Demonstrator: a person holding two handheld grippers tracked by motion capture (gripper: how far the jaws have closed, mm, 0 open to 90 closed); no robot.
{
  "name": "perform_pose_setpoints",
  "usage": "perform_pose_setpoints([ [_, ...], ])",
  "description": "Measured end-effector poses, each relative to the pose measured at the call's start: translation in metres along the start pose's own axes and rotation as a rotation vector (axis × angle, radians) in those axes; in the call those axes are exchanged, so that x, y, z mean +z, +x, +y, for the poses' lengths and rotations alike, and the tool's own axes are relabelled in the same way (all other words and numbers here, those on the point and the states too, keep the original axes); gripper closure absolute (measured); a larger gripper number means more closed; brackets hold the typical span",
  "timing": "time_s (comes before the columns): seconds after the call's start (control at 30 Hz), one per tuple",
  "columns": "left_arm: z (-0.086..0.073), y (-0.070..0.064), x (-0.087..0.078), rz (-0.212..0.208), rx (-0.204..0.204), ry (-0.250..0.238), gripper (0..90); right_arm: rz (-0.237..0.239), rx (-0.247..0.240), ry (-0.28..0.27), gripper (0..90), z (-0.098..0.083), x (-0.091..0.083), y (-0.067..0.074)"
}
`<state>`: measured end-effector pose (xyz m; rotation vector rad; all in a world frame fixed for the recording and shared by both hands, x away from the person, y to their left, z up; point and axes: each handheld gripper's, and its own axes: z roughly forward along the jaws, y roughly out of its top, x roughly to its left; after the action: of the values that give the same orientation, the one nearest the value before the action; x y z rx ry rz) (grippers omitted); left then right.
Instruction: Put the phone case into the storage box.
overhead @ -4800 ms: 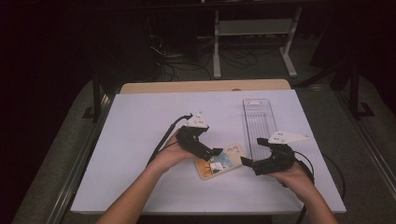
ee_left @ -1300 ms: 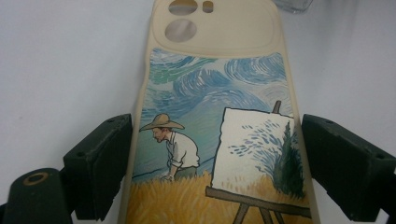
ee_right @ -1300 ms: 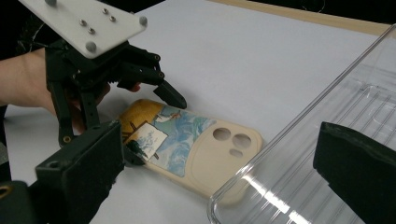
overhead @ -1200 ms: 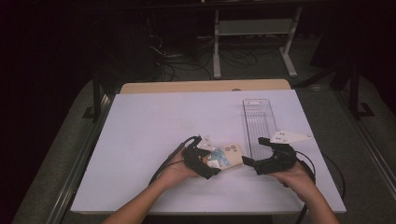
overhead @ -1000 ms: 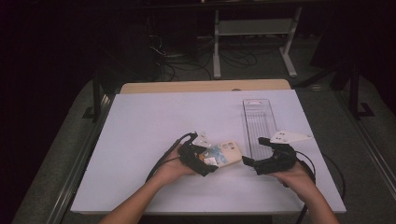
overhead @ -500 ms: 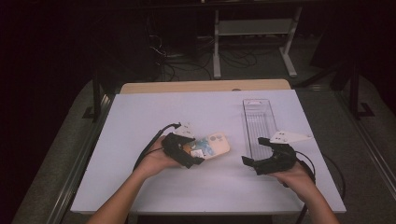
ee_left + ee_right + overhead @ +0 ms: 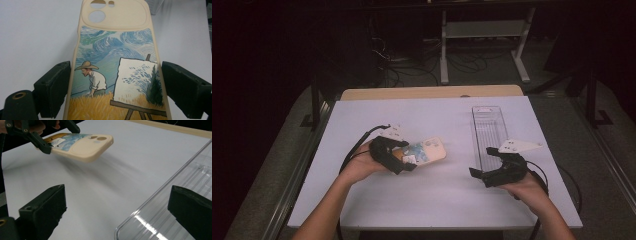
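White table top (image 7: 432,125) under dim light, dark floor with cables and a metal stand behind. Left gripper (image 7: 404,162) lifted off the surface, forearm angling in from the bottom, clamped on the sides of 1 phone case (image 7: 424,151), cream with a painted scene of a man in a straw hat at an easel. Case held clear of the table, camera cutouts pointing away from the hand. Right gripper (image 7: 482,170) resting low at the right, jaws spread wide with nothing between them. 1 clear plastic tray (image 7: 488,130) just beyond it, lying lengthwise. 2 grippers, 2 hands, nothing blocking the case.
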<state>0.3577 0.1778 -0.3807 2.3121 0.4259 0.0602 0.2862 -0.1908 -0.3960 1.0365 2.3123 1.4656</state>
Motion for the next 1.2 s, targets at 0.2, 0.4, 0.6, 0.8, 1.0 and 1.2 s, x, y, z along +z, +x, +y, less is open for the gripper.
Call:
perform_pose_setpoints([
  [0.2, -0.001, 0.003, -0.005, -0.028, 0.019, 0.002, 11.5, 0.003, -0.001, 0.010, 1.4, 0.002, 0.001, -0.001],
  [0.4, -0.001, 0.003, -0.008, -0.035, 0.036, -0.002, 11.4, 0.007, -0.015, 0.015, 1.4, 0.010, 0.003, -0.003],
  [0.6, -0.001, 0.005, -0.013, -0.036, 0.038, -0.009, 11.4, 0.018, -0.024, 0.036, 1.4, 0.019, 0.006, -0.006],
  [0.8, -0.002, 0.007, -0.015, -0.036, 0.046, -0.011, 11.4, 0.038, -0.028, 0.035, 1.4, 0.028, 0.008, -0.012],
  [1.0, -0.001, 0.008, -0.017, -0.027, 0.051, -0.017, 11.3, 0.060, -0.048, 0.034, 1.3, 0.038, 0.011, -0.014],
  [1.2, -0.001, 0.007, -0.016, -0.034, 0.038, -0.012, 11.3, 0.085, -0.070, 0.049, 1.4, 0.044, 0.017, -0.014],
])
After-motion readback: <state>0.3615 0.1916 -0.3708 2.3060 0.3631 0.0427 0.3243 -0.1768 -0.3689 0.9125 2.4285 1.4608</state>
